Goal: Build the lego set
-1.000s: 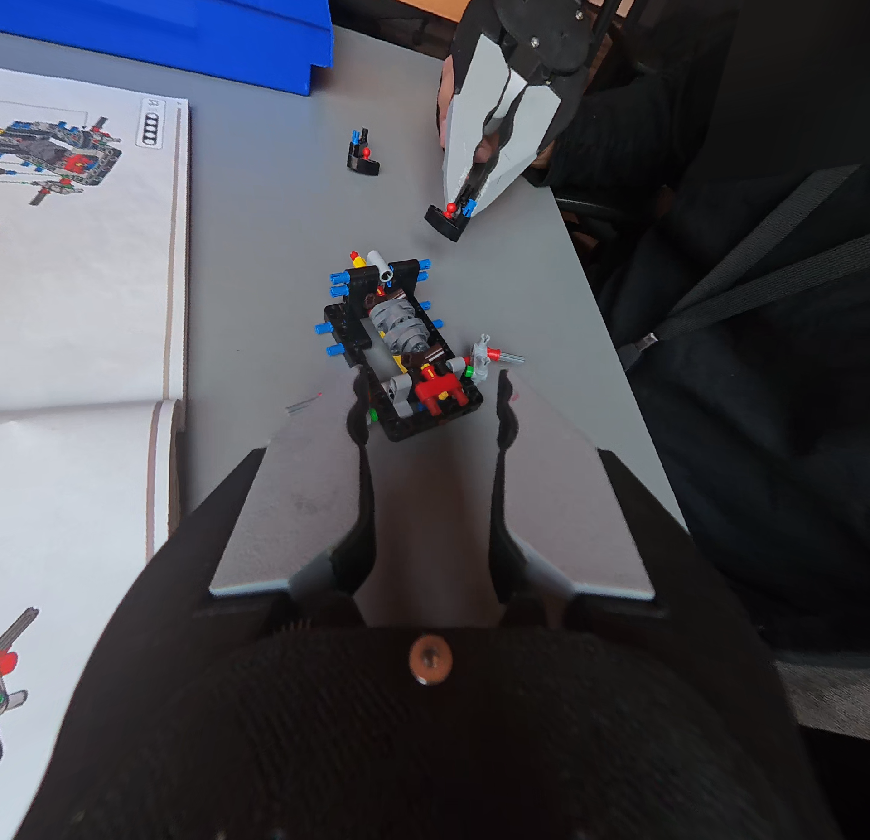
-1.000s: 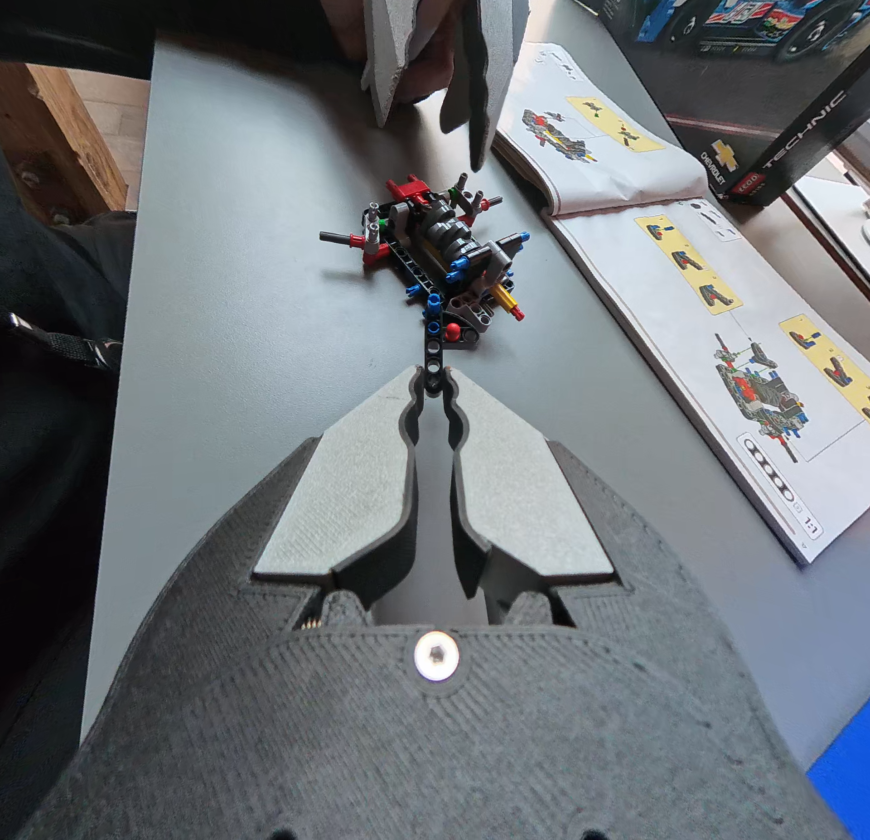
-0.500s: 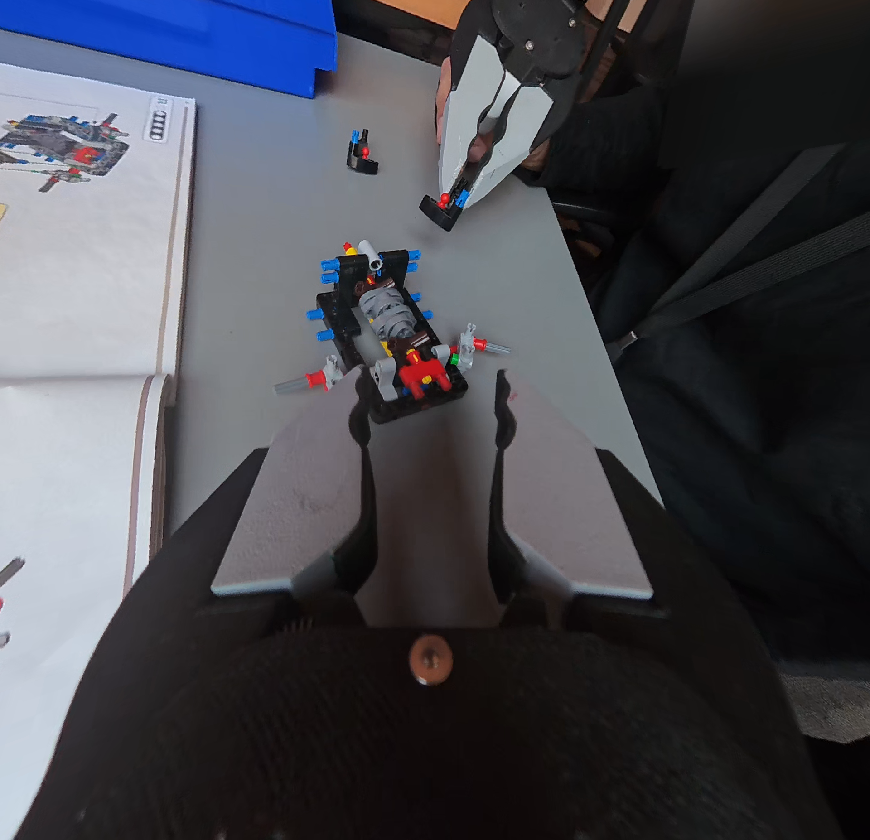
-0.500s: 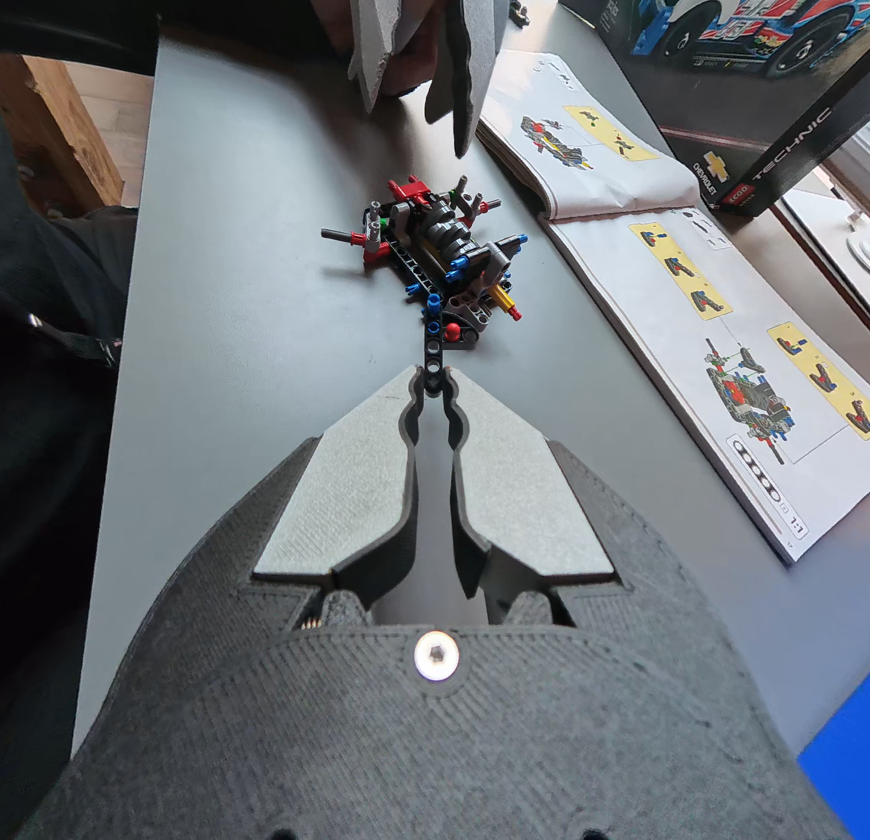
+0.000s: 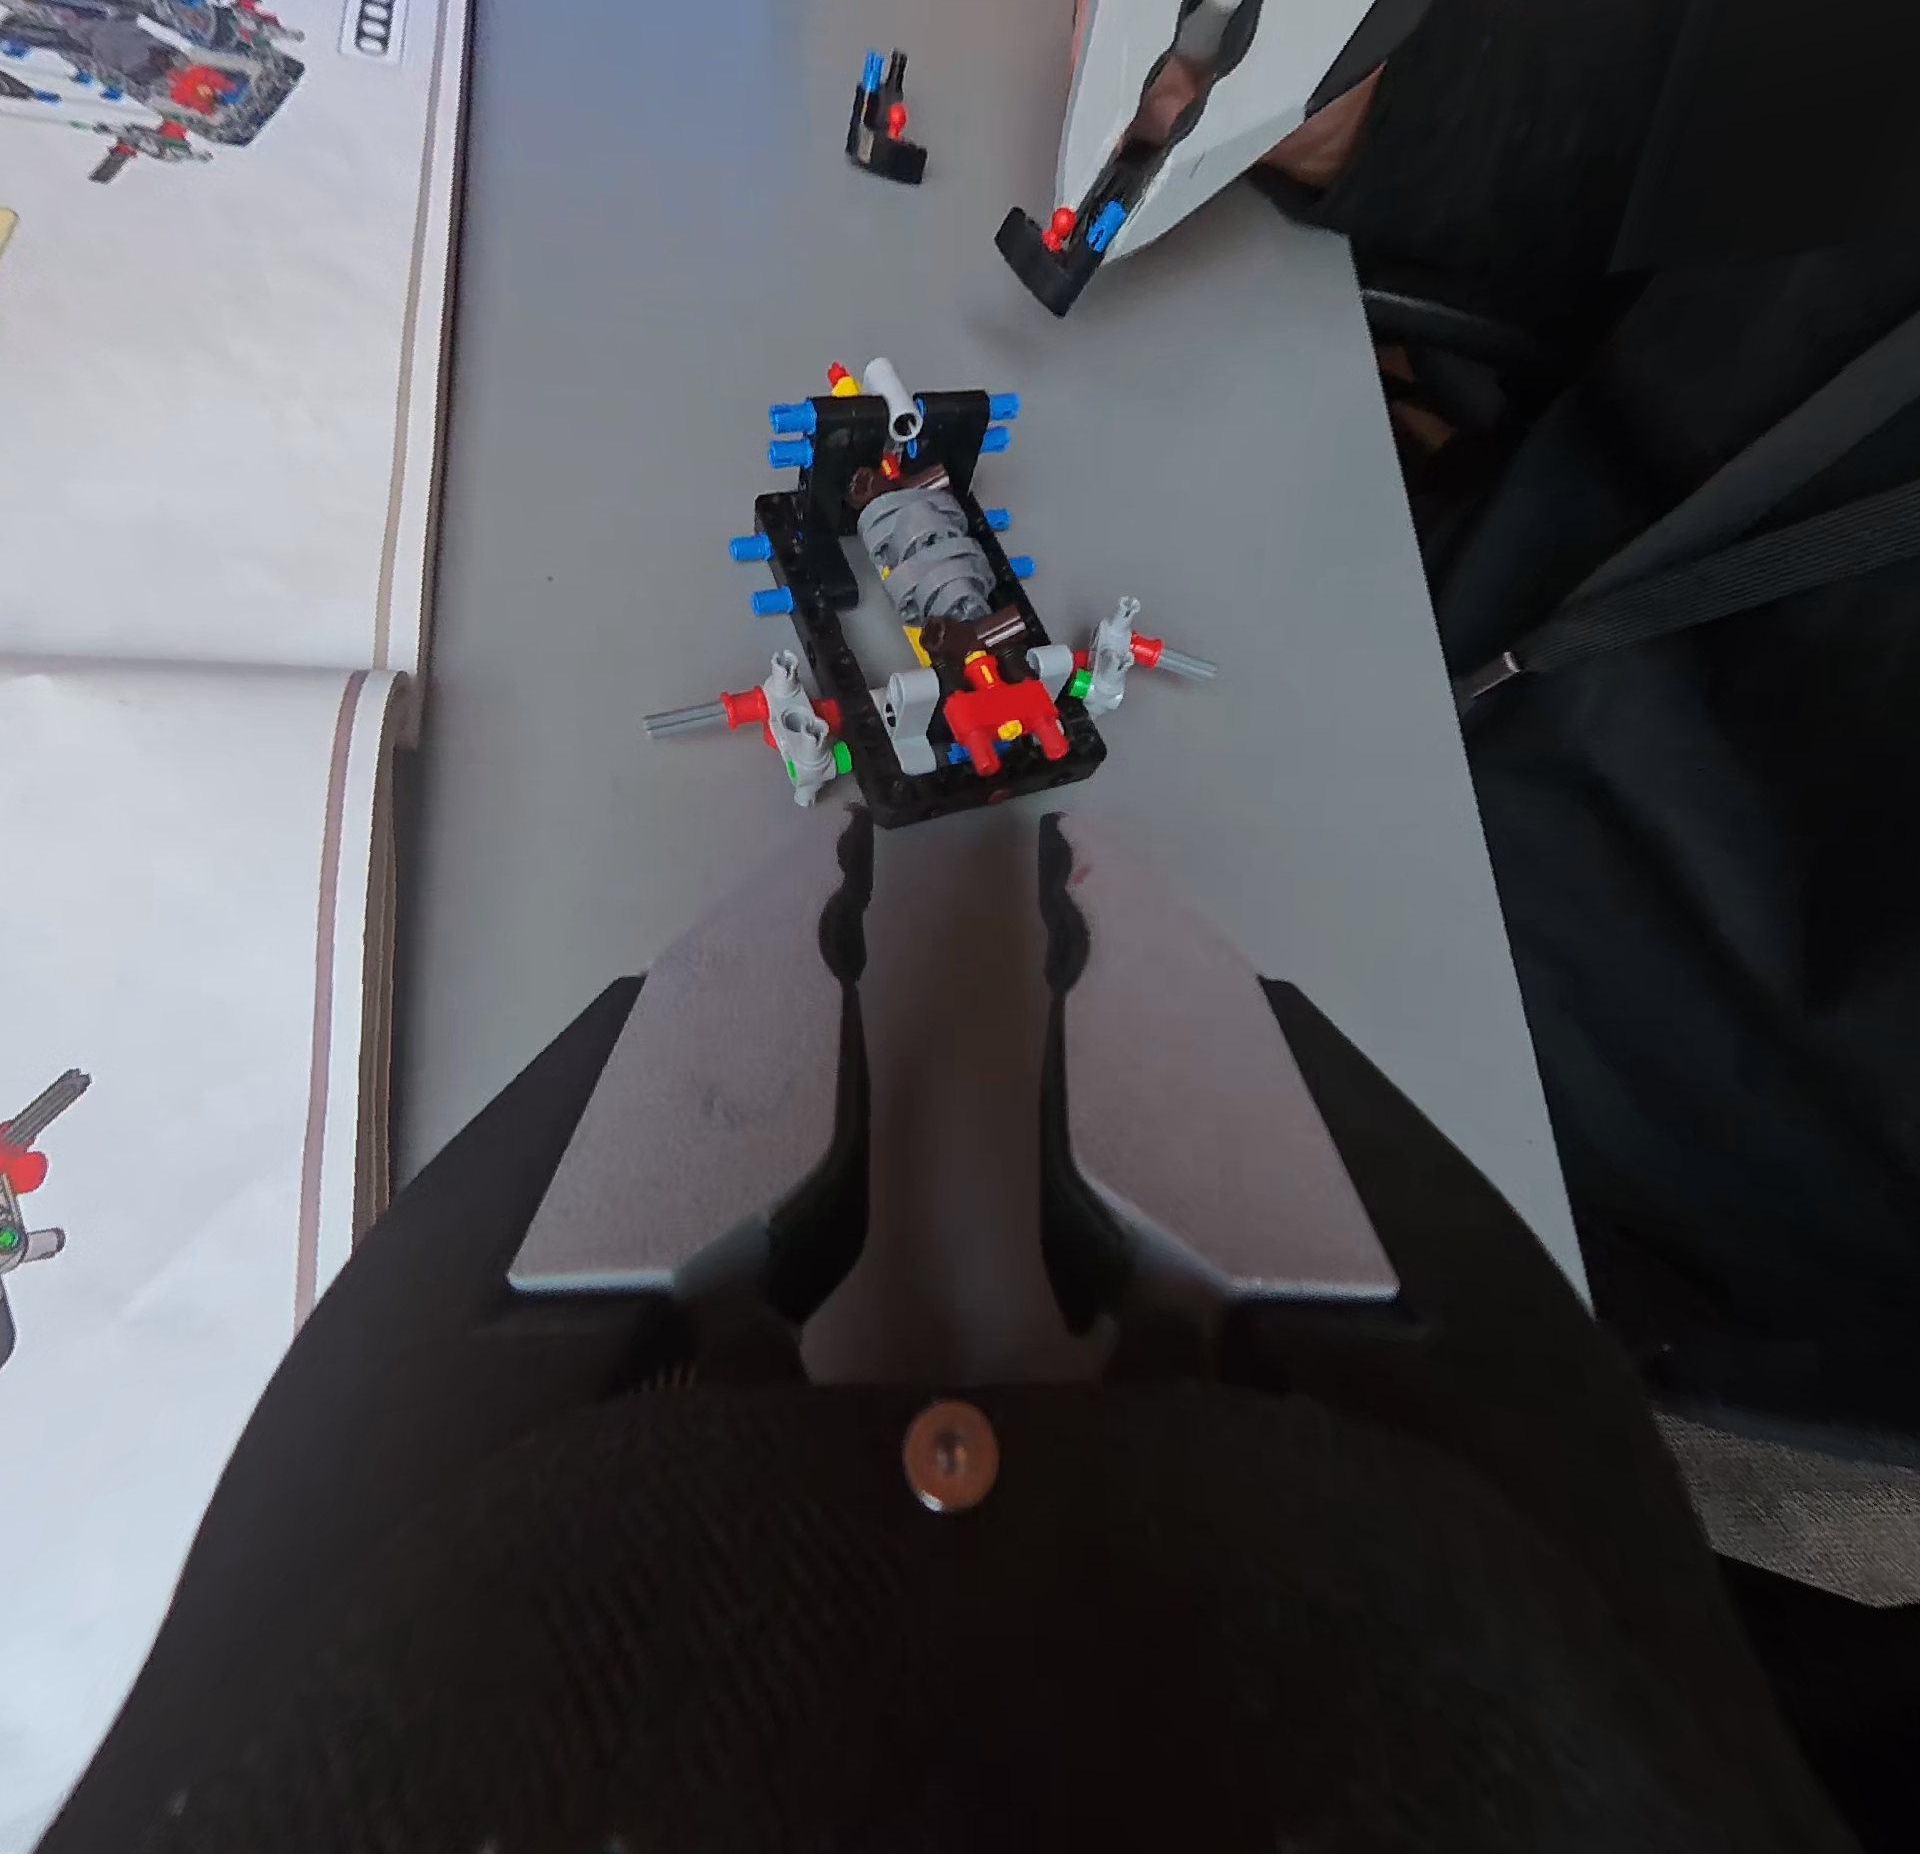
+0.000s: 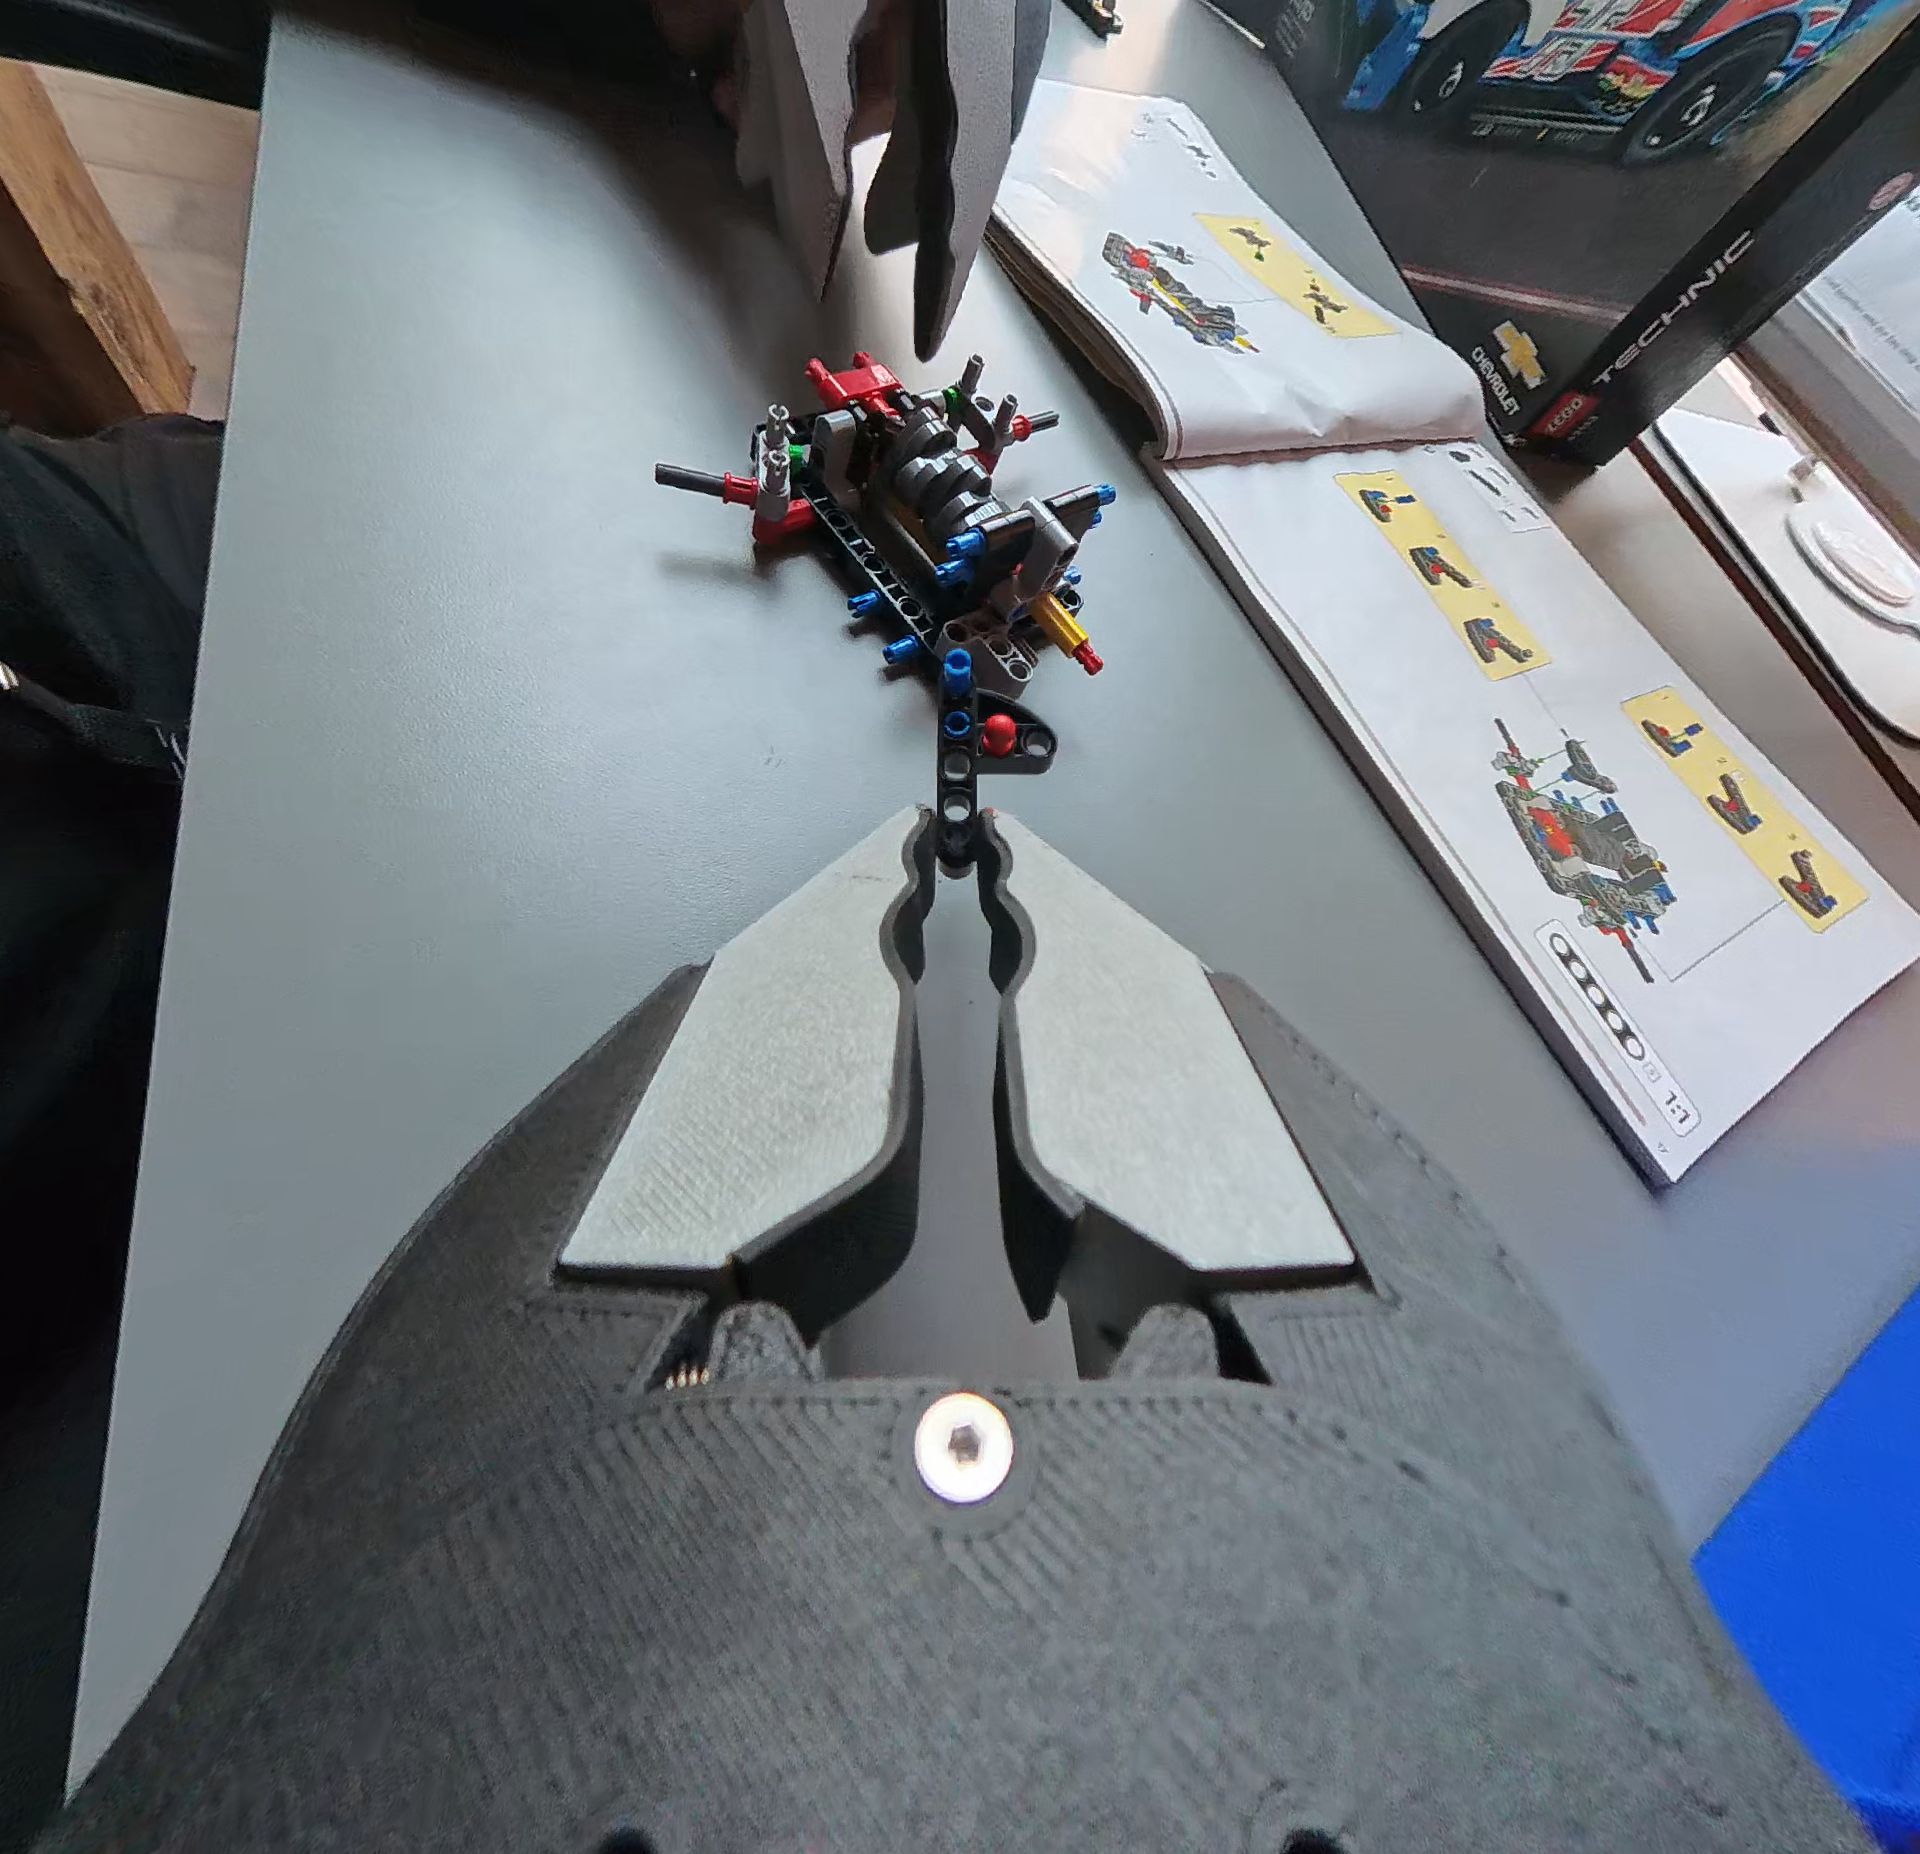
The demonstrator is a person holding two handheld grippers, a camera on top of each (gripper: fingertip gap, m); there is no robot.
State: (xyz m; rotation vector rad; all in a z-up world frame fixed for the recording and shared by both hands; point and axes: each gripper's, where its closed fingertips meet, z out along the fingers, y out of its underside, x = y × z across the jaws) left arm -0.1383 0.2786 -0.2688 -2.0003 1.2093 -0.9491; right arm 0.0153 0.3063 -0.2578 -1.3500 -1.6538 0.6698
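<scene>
A partly built black lego chassis [image 5: 914, 599] with grey gears, blue pins and a red part lies on the grey table [image 5: 623, 350]; it also shows in the right wrist view [image 6: 914, 526]. My left gripper [image 5: 951, 828] is open and empty, its tips just short of the chassis's near end. My right gripper [image 6: 956, 817] is shut on a black L-shaped beam [image 6: 971, 744] with blue pins and a red pin, held just short of the chassis's other end. In the left wrist view the right gripper [image 5: 1091, 235] holds that beam [image 5: 1039, 256] at the far right.
A second small black L-shaped piece [image 5: 883, 137] lies on the table beyond the chassis. An open instruction booklet [image 5: 208, 454] lies left; in the right wrist view it [image 6: 1507, 682] lies right, beside the set's box [image 6: 1610, 142]. The table edge runs right of the chassis. The left gripper's tips are roughly 15 cm from the right gripper's.
My left gripper has drawn back from the chassis, so its near end and left axle now show clear of the fingers. The right gripper still holds the beam, a little farther from the chassis.
</scene>
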